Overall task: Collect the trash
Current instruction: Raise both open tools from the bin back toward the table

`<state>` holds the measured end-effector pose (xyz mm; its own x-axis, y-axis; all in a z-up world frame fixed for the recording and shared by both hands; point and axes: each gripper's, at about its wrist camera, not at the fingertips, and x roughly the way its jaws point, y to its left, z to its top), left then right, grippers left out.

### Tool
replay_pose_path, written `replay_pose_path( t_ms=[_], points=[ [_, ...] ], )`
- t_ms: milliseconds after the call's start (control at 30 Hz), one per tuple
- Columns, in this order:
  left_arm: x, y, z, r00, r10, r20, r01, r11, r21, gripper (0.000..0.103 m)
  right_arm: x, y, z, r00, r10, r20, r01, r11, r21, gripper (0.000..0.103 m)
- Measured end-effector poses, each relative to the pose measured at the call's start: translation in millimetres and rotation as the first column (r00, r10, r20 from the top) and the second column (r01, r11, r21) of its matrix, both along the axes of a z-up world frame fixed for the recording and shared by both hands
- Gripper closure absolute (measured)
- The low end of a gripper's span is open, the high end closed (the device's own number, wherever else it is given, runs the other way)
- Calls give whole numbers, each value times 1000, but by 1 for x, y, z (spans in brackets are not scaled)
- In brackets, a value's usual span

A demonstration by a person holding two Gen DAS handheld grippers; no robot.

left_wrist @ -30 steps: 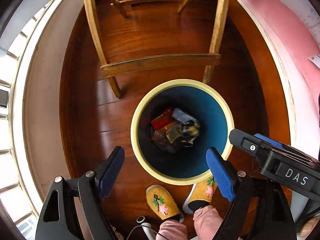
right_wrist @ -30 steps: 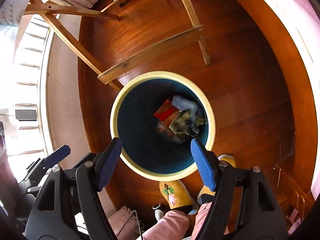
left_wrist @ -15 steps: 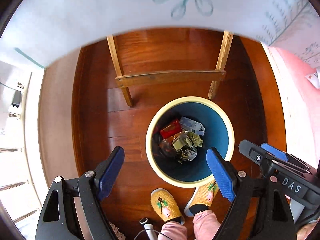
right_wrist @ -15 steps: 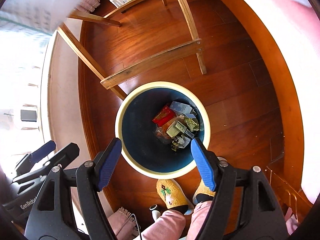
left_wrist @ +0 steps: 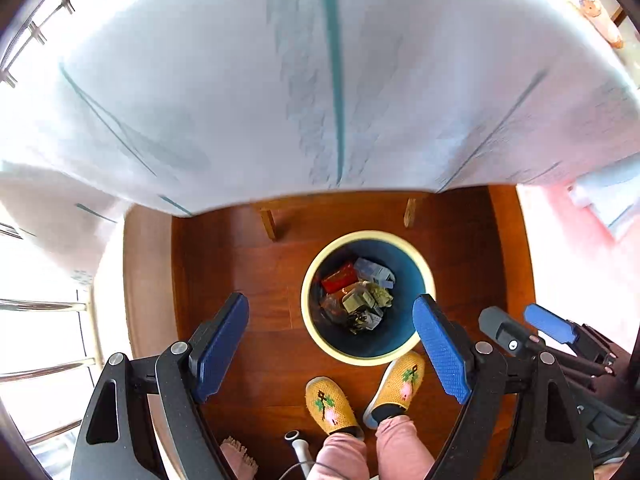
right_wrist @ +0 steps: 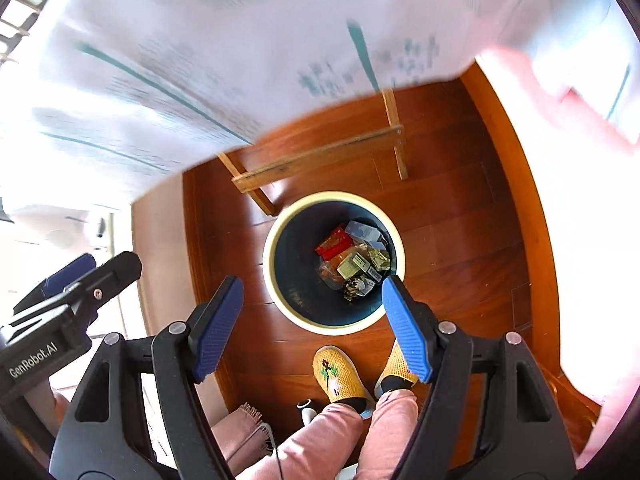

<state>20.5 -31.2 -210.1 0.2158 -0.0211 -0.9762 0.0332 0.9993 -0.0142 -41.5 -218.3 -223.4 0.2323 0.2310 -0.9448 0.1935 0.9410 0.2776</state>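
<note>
Left wrist view looks straight down past the left hand-held gripper [left_wrist: 332, 350], whose blue pads [left_wrist: 440, 350] stand wide apart with nothing between them. Below, on the wooden floor [left_wrist: 248, 272], stands a round bin [left_wrist: 404, 354] with a cream rim and dark blue inside. Trash lies heaped at its bottom — a red packet [left_wrist: 339, 278], a pale blue carton [left_wrist: 374, 272], a small greenish box [left_wrist: 356, 302] and crumpled wrappers that are too small to tell apart. Two yellow knitted slippers [left_wrist: 330, 404] sit just beside the near edge of the bin, with pink trouser legs [left_wrist: 344, 456] above them. A white cloth with teal lines [left_wrist: 320, 80], blurred, covers the worktop and fills the upper half of the view; wooden legs [left_wrist: 268, 222] show under its edge behind the bin.

From the right wrist, the right hand-held gripper [right_wrist: 312, 322] is likewise spread open and empty, held above the bin's near rim — its right pad overlaps the rim in the picture. The left hand-held gripper shows at the left edge of this view, and the right one at the right edge of the other.
</note>
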Motion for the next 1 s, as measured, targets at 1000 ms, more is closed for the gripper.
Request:
replay_pose_path(
  t_ms=[1000],
  points=[
    [-33,4,297,906,-138,401,163,986,-29,18,-33,22,301,904,30,428,4,997,-77,34]
  ],
)
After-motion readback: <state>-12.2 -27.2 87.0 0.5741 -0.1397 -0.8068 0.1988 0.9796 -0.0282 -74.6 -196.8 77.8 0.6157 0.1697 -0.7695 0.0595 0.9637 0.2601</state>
